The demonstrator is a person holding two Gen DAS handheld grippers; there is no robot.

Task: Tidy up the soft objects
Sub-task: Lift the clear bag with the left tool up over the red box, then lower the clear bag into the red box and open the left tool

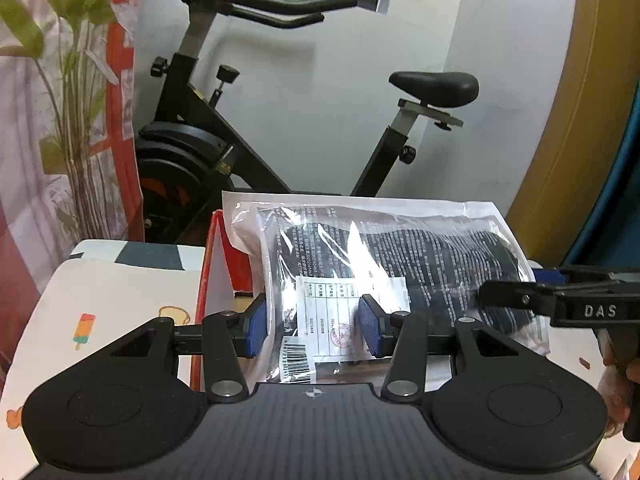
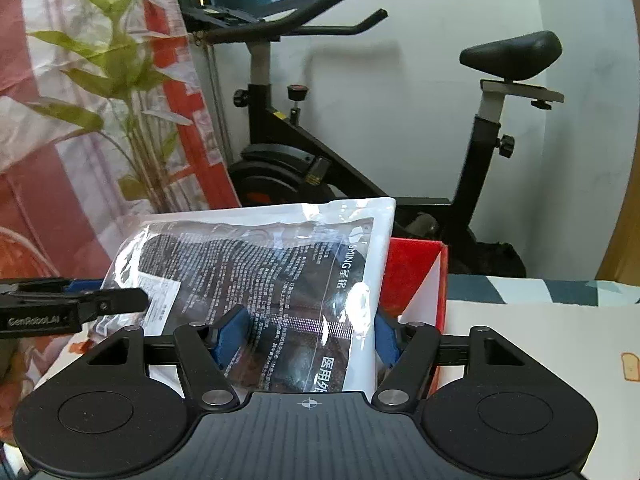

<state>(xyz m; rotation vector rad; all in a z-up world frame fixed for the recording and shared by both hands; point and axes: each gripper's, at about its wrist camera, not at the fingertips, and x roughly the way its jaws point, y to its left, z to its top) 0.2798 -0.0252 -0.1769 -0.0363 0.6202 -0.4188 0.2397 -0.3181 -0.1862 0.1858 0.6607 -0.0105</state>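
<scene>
Left wrist view: the left tool (image 1: 312, 326) has its blue pads set on either side of the lower edge of a clear plastic bag holding dark folded fabric and printed paper (image 1: 384, 264). The pad at 9 o'clock stands just beside the bag's edge; the pad at 3 o'clock lies in front of the white label, so whether the bag is pinched cannot be told. The bag stands upright over a red cardboard box with a white inner wall (image 1: 214, 280). The right tool (image 1: 516, 296) enters from 3 o'clock, its tip against the bag's side. A white cloth with ice-lolly prints (image 1: 104, 312) lies at 8 o'clock. A black exercise bike (image 1: 248, 128) stands behind.

Right wrist view: the right tool (image 2: 308, 338) straddles the same bag (image 2: 256, 264); one blue pad shows in front of the plastic, the other behind its white edge, narrow on the bag, held. The red box (image 2: 416, 276) sits at 2 o'clock. The left tool (image 2: 120, 300) reaches in from 9 o'clock, its tip at the bag's edge.
</scene>
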